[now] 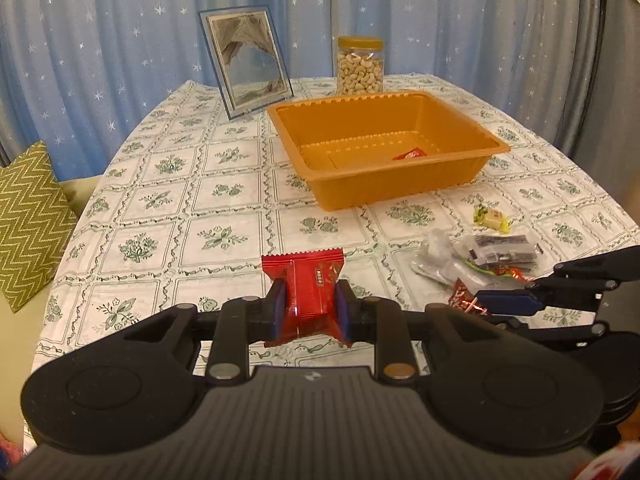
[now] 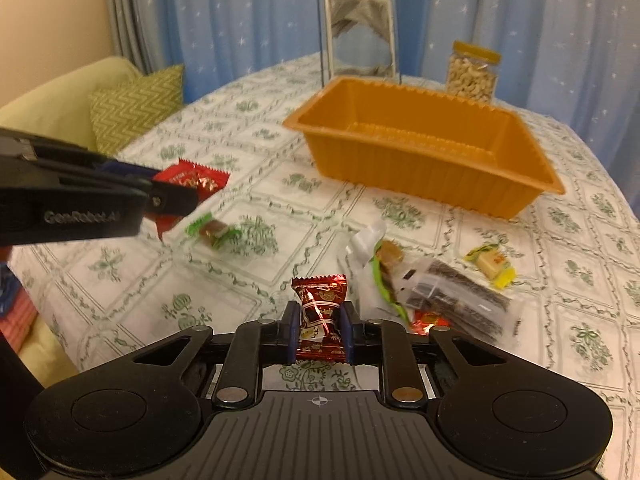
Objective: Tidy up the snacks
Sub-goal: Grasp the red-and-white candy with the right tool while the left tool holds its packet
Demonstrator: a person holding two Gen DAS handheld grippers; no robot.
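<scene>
The left tongs (image 1: 311, 309) tilt down toward the surface (image 1: 224, 216), which has a white cloth with green flowers on it. Their blue pads squeeze a bright red foil snack packet (image 1: 310, 294) from both sides. The right tongs (image 2: 319, 330) tilt down the same way and are closed tight on a small dark red shiny candy (image 2: 320, 316). In the right wrist view the left tongs come in from the left edge, a little above the cloth.

Just beside the right tongs lies a heap of snacks: a clear packet of dark sticks (image 2: 460, 300), a green-wrapped sweet (image 2: 386, 264) and a yellow-wrapped sweet (image 2: 492, 266). Another green-wrapped candy (image 2: 214, 232) lies alone, near the left tongs; it looks blurry, so I cannot tell what kind it is.

Farther back sits an orange plastic tray with ribbed walls (image 1: 400, 184). One small red snack (image 1: 410, 155) is inside it. Behind the tray stand a clear jar of cashew nuts with a yellow lid (image 1: 360, 66) and a blue picture frame (image 1: 246, 64), with a blue starry curtain (image 1: 100, 40) at the very back.
</scene>
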